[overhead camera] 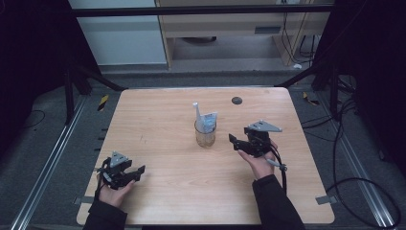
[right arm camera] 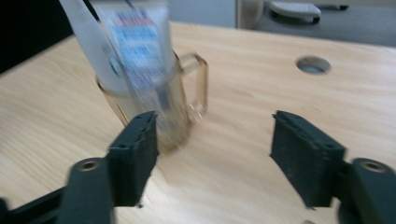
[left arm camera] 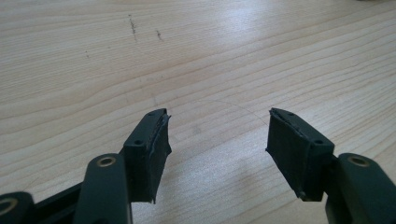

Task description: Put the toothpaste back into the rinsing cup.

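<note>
A clear glass mug (overhead camera: pixel 205 134) with a handle stands upright near the middle of the wooden table (overhead camera: pixel 167 191). Inside it lean a white toothbrush (overhead camera: pixel 197 112) and a toothpaste tube (overhead camera: pixel 208 120), both sticking out above the rim.

The right gripper (overhead camera: pixel 233 142) sits just right of the mug, jaws pointing left toward it, apart from the glass. In the right gripper view the jaws stand wide apart with nothing between them (right arm camera: pixel 212 156). The mug (right arm camera: pixel 159 107) is just beyond the left-hand jaw in that view, its handle (right arm camera: pixel 198 84) turned toward the gap. No contact between pads and glass is visible.

The left gripper (overhead camera: pixel 139 170) rests at the near left of the table, well apart from the mug. Its jaws are spread wide and empty (left arm camera: pixel 217 149), over bare wood.

Labels: the toothpaste tube (right arm camera: pixel 137 42) carries blue printing on white, with a band of reddish marks near the top. The view is motion-blurred, so no word or brand can be read. The toothbrush (right arm camera: pixel 86 28) shows no legible marking.

A dark round hole (overhead camera: pixel 236 100) lies in the tabletop, far of the mug and slightly right.
</note>
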`<act>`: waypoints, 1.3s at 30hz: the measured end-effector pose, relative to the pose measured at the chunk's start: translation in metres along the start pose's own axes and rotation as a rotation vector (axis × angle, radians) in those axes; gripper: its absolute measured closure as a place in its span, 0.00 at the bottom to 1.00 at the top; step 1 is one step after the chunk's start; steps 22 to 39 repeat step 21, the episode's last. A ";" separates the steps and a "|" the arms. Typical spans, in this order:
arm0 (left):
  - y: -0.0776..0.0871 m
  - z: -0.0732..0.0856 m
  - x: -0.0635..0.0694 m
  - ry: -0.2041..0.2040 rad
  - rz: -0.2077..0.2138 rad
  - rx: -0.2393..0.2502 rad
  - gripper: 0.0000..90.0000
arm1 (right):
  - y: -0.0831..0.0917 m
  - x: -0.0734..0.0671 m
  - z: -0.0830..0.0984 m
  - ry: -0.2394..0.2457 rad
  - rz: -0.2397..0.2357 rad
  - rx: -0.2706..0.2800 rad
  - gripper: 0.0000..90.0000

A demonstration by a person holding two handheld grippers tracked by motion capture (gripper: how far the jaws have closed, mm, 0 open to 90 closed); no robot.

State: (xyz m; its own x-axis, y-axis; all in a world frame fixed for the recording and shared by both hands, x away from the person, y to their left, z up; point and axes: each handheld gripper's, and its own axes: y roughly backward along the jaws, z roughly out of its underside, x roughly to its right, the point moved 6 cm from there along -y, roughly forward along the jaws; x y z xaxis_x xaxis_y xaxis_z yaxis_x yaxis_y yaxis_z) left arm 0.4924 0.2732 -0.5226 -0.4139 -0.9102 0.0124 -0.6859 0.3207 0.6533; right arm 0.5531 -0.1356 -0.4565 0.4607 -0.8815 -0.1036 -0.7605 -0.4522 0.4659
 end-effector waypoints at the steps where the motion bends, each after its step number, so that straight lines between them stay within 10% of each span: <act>1: 0.000 0.000 0.000 0.001 0.000 -0.001 0.42 | 0.002 0.003 0.004 0.005 0.003 -0.011 0.29; 21: 0.003 0.002 -0.005 0.016 0.007 -0.014 0.55 | 0.052 0.061 0.082 0.016 0.055 -0.193 0.15; 39: 0.003 0.002 -0.005 0.016 0.007 -0.014 0.55 | 0.052 0.061 0.082 0.016 0.055 -0.193 0.15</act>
